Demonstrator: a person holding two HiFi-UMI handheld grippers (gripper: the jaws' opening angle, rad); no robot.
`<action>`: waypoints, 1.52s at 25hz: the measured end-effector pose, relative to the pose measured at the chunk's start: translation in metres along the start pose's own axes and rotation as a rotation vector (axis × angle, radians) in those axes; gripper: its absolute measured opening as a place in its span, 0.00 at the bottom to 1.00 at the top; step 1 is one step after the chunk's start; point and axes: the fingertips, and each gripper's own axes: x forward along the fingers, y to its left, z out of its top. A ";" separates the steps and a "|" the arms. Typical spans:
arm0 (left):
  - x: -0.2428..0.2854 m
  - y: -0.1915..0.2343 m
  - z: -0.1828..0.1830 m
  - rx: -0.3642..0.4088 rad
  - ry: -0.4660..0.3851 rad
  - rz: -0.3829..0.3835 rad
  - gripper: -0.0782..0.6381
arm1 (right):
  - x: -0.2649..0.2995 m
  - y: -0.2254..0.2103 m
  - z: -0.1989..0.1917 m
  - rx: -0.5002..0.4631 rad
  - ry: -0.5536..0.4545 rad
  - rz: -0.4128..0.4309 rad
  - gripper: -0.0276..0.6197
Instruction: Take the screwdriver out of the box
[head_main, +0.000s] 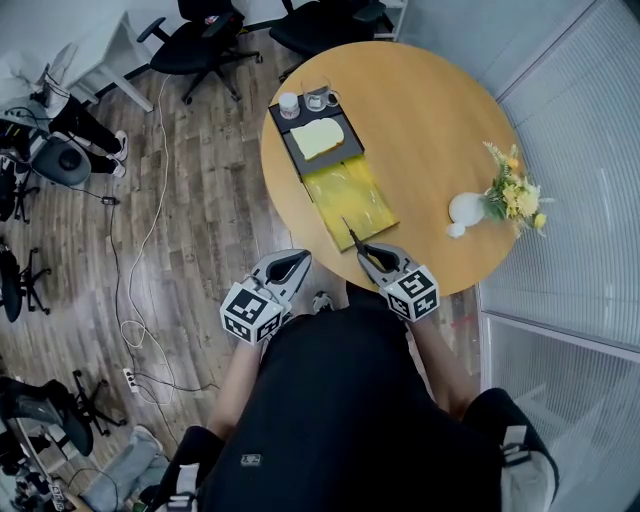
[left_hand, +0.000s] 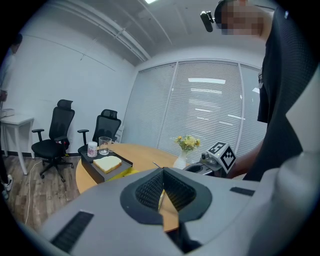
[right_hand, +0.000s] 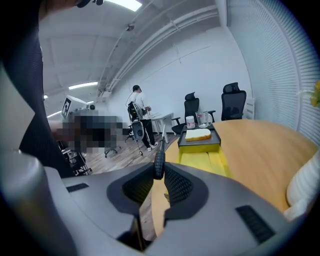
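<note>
The open yellow box (head_main: 350, 195) lies on the round wooden table (head_main: 430, 120), and in the right gripper view the yellow box (right_hand: 202, 152) stretches away just past the jaws. My right gripper (head_main: 368, 252) hangs over the table's near edge, shut on the black handle of the screwdriver (head_main: 353, 234). The screwdriver (right_hand: 159, 157) sticks up between the pads, thin shaft pointing away towards the box and clear of it. My left gripper (head_main: 298, 258) hovers just off the table's edge, left of the box, fingers together and holding nothing.
A black tray (head_main: 338, 152) beyond the box carries a pale slab (head_main: 317, 137), a glass (head_main: 318, 98) and a small white jar (head_main: 289, 104). A white vase of yellow flowers (head_main: 466, 208) stands at the table's right. Office chairs (head_main: 200, 45) and floor cables (head_main: 140, 250) lie to the left.
</note>
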 end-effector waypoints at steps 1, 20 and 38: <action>0.000 0.000 -0.001 -0.002 0.002 0.000 0.11 | -0.001 0.000 0.003 0.005 -0.009 0.000 0.14; -0.008 0.001 -0.012 -0.029 0.007 0.014 0.11 | -0.002 0.005 0.022 -0.012 -0.032 0.010 0.14; -0.010 0.005 -0.017 -0.035 0.013 0.015 0.11 | 0.005 0.012 0.017 -0.064 -0.008 0.015 0.14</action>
